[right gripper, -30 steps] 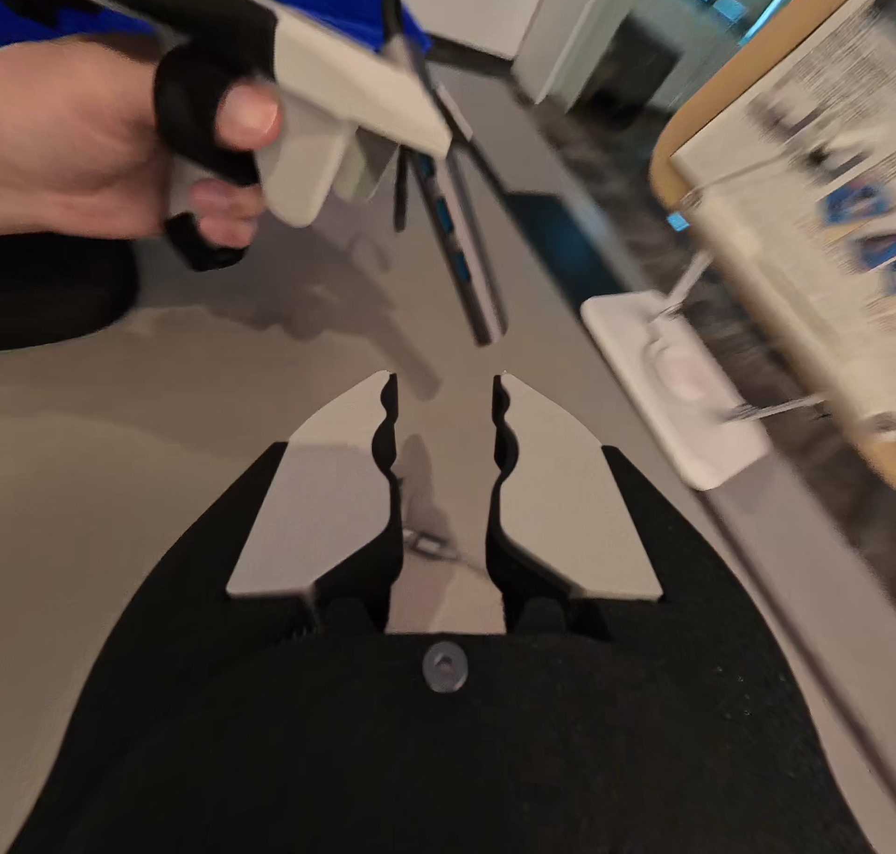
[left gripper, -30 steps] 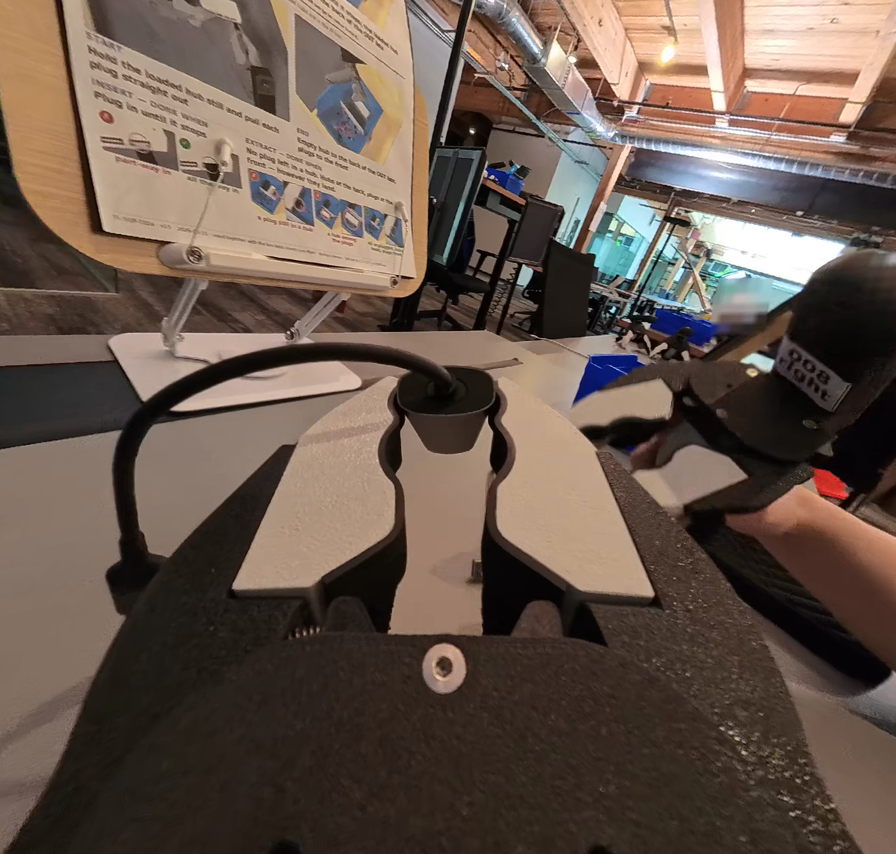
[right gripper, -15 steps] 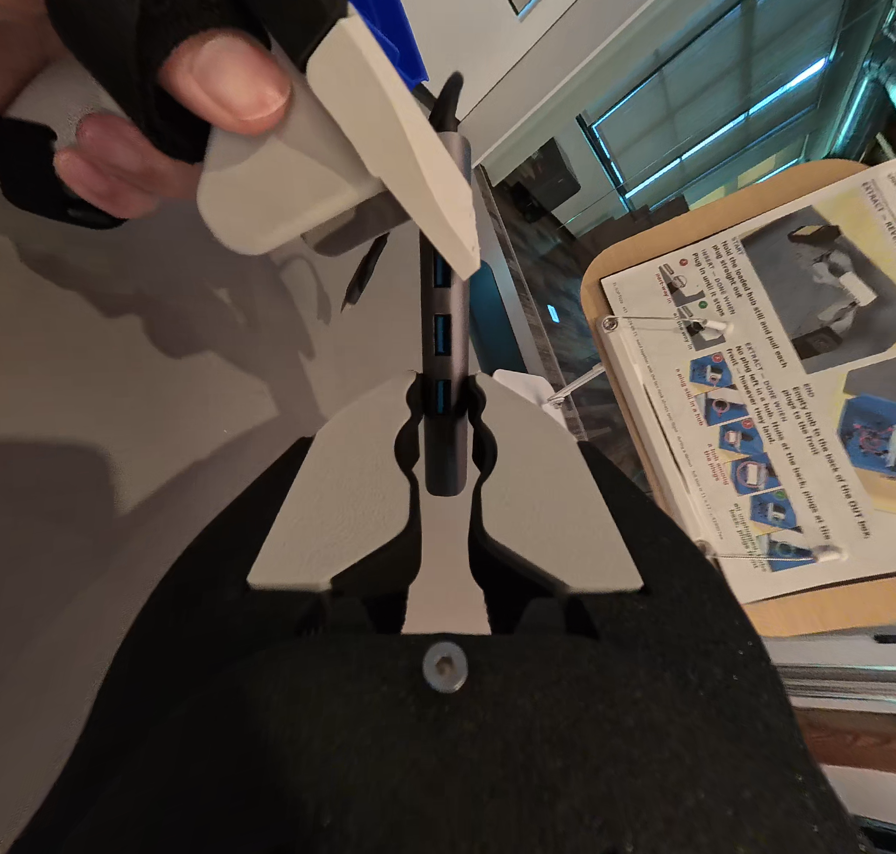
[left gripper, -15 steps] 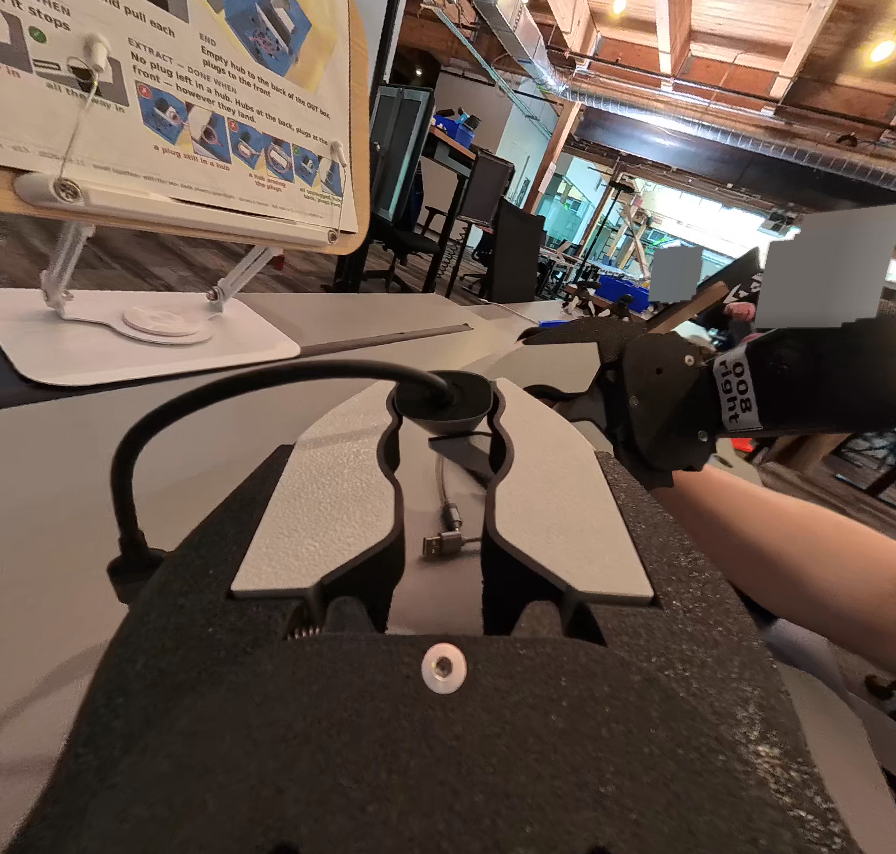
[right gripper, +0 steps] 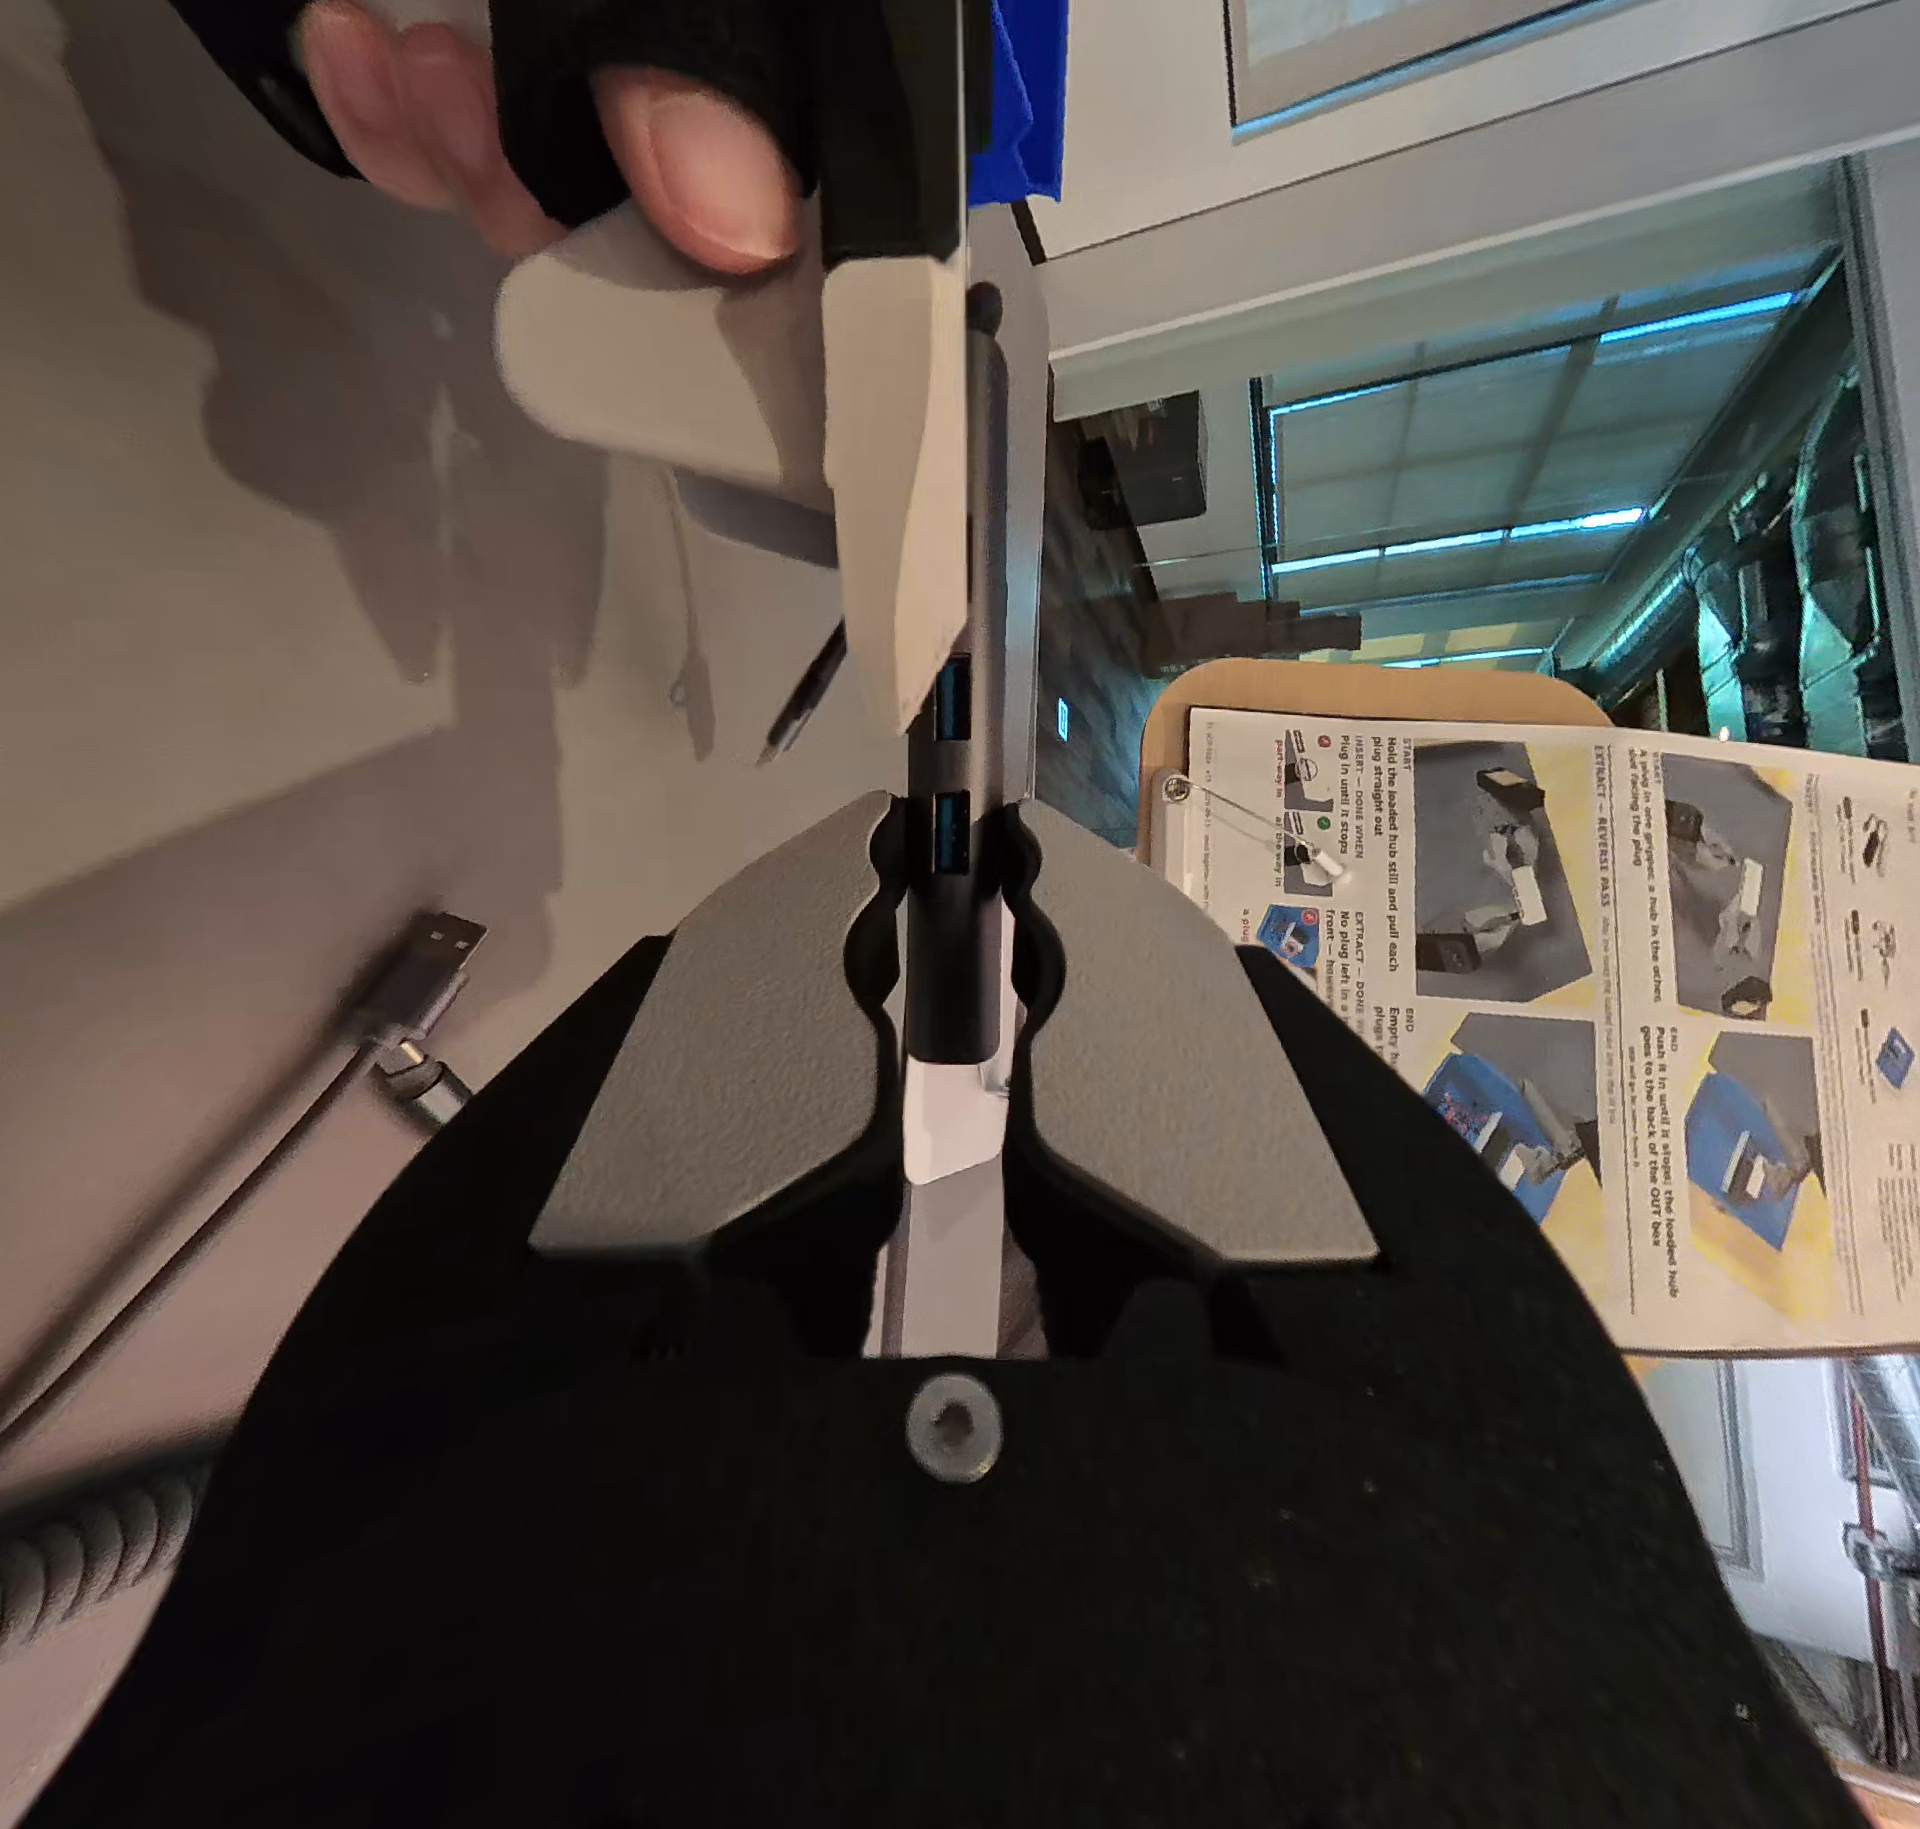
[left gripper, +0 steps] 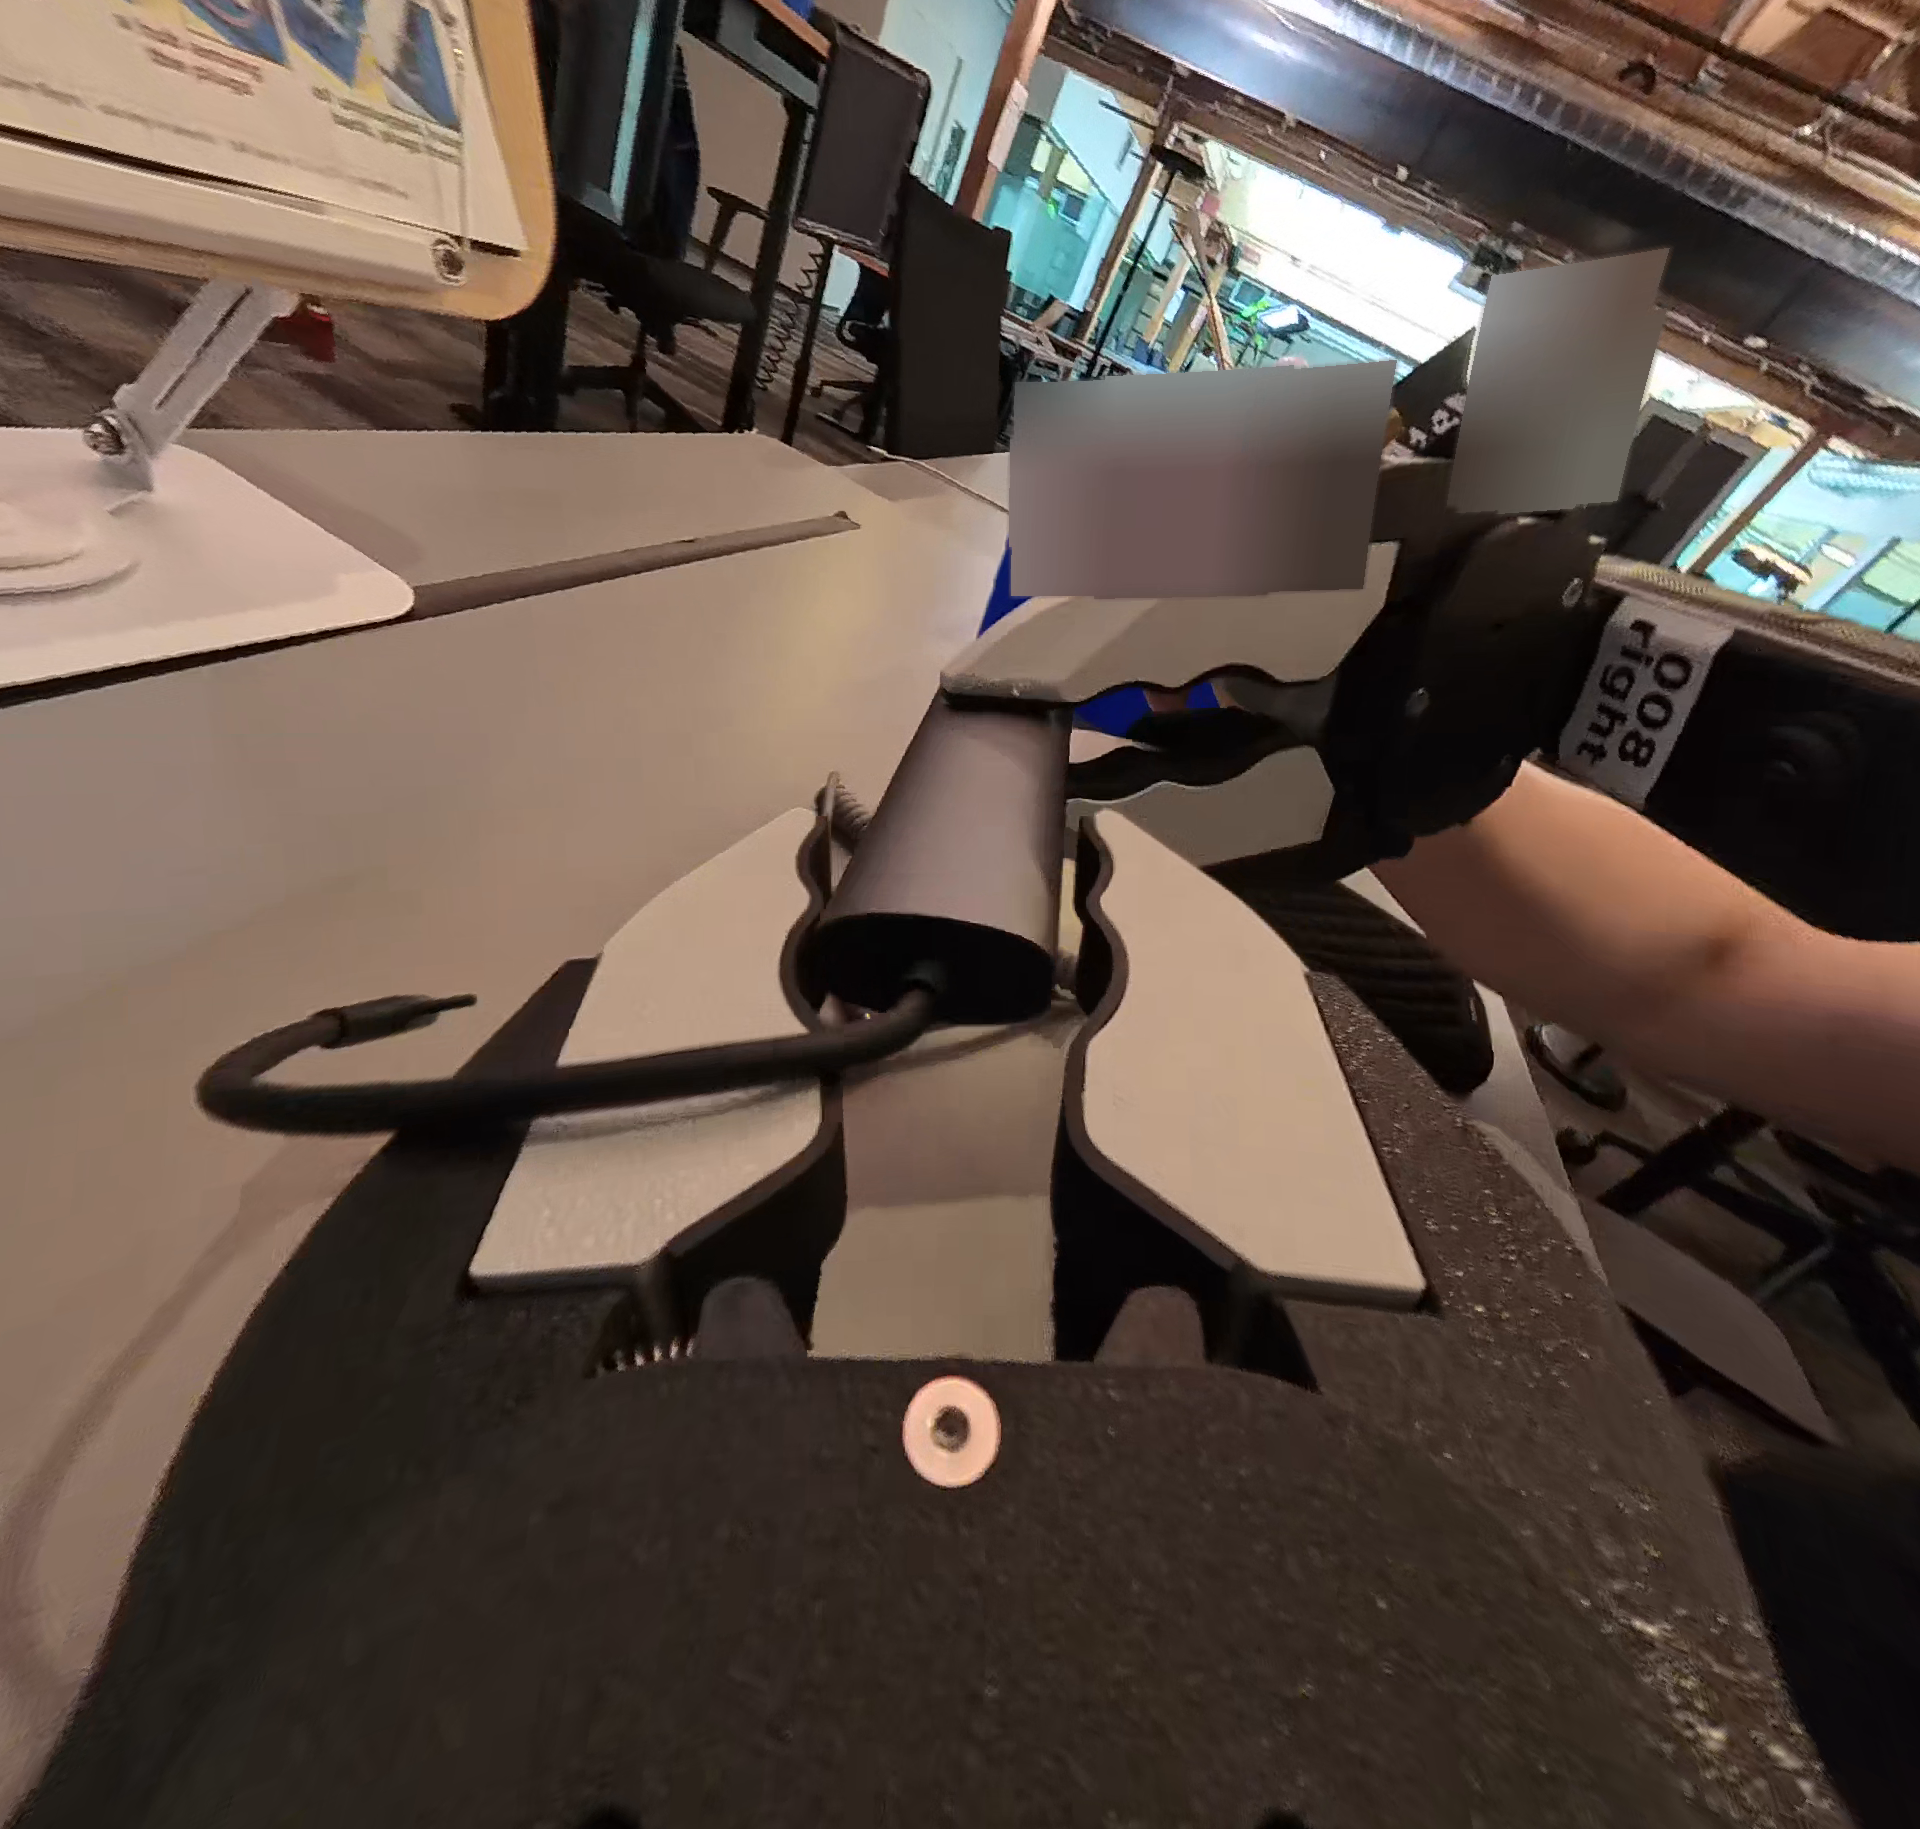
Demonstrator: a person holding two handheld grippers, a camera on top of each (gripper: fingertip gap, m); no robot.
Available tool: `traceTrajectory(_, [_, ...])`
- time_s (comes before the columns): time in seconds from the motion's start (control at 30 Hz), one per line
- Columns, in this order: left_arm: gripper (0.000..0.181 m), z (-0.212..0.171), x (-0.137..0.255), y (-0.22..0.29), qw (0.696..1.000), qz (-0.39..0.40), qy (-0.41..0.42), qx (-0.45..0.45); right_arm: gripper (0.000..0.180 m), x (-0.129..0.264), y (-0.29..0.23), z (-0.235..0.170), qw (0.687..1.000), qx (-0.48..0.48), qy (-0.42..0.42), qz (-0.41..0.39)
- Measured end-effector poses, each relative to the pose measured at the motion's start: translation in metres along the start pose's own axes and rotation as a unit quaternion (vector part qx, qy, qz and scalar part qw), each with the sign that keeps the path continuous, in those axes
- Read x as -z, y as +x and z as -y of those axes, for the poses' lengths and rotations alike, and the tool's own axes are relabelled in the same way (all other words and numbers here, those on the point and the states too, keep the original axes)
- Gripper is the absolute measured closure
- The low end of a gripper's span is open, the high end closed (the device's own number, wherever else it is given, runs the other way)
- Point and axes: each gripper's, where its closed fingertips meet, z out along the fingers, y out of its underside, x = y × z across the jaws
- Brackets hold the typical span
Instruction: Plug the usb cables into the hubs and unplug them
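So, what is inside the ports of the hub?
Both blue ports visible on the hub are empty. The left gripper covers the hub's farther part, so any ports there are hidden.

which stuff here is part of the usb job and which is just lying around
Job: grey hub, gripped at opposite ends by left gripper and right gripper; hub's own black cable; loose usb plug on the table.
Lying about: instruction sheet, blue bin.

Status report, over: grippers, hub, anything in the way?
Right gripper shut on hub, free end. Left gripper: jaws around its cable end, grip unclear. Visible ports empty. Loose USB plug on table, clear of both.
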Motion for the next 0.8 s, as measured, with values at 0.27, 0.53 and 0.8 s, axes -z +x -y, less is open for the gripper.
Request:
traceTrajectory(0.27, [0.139, 0.01, 0.002, 0.006, 0.999, -0.019, 0.037, 0.009, 0.163, 0.002, 0.004, 0.006, 1.0, 0.017, -0.004, -0.007])
traceTrajectory(0.53, [0.144, 0.018, 0.008, 0.007, 0.997, -0.037, 0.065, 0.029, 0.163, -0.001, 0.007, 0.011, 1.0, 0.018, 0.002, -0.006])
traceTrajectory(0.8, [0.142, 0.021, 0.012, 0.007, 0.995, -0.049, 0.07, 0.046, 0.163, 0.002, 0.01, 0.01, 1.0, 0.021, 0.0, -0.005])
